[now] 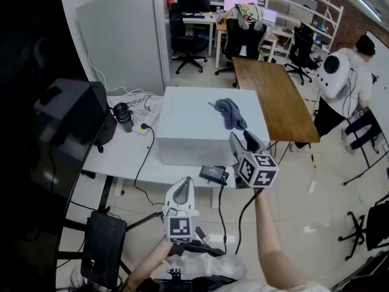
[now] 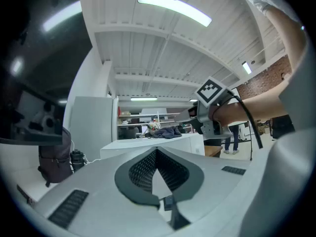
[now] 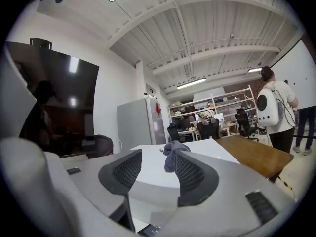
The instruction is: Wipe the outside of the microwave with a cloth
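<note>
1. So, the grey cloth (image 1: 231,112) is lying bunched up on top of the white microwave (image 1: 194,142), toward its right side.
2. The right gripper (image 1: 242,139) is roughly level at the microwave's front right corner. Its jaws are wide apart with nothing in them, and the cloth is further back, untouched.
3. The left gripper (image 1: 181,188) is lower and nearer the person, off the white table (image 1: 121,157), with its jaws closed together and empty.
</note>
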`<state>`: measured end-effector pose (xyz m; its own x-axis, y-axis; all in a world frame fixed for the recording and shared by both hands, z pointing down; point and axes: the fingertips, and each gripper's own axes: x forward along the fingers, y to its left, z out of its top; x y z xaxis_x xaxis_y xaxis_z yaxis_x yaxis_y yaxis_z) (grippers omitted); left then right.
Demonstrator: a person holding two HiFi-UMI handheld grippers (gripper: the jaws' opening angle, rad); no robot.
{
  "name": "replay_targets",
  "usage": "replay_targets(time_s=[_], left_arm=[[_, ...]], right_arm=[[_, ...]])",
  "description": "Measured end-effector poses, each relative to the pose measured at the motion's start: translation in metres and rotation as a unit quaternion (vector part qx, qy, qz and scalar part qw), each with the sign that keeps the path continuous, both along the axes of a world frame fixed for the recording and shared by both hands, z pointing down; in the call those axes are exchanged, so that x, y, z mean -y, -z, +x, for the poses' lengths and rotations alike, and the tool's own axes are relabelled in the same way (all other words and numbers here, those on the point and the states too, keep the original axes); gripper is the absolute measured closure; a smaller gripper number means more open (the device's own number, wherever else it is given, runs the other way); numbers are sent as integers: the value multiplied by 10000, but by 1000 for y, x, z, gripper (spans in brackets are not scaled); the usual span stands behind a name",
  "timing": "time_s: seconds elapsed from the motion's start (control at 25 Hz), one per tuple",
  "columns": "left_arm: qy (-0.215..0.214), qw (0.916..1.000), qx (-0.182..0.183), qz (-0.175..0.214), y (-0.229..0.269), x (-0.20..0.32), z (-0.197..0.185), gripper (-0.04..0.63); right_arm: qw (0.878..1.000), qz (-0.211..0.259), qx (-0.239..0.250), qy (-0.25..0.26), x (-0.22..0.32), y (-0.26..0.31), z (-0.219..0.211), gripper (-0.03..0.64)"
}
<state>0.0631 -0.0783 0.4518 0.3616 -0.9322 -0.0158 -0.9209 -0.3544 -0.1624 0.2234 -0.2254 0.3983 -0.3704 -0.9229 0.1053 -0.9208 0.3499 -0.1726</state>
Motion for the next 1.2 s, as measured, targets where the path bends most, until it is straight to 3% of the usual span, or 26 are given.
replay_targets(time_s=[0.2,0.36,0.48,0.64,0.76,0.88,1.0,1.2], left_arm=[[22,9999,-118,-35,3,14,5,603],[162,9996,-192,-153,0,38,-5,603],[226,9992,-279,-200,0,57,-12,603],[-49,9999,-125,-68,4,79,-14,603],[-325,9994,-72,-58,5,92,-18,603],[-614,9979,-171,-63,9,103,-24,603],[-665,9971,-352,-131,10,112,-31,603],[-741,9964,-299,-274,-2,125,-42,603]], right_arm=[[9992,36,-369,-171,50,12,13,376],[9966,-525,-626,-59,93,4,4,344],[9902,-836,-1093,-224,126,-16,2,337],[9789,-1124,-1608,-566,153,-38,12,334],[9713,-1478,-1786,-540,159,-53,15,337],[9576,-1809,-2191,-483,158,-61,16,415],[9499,-1835,-2457,-598,158,-52,15,486],[9444,-1981,-2528,-704,160,-60,24,509]])
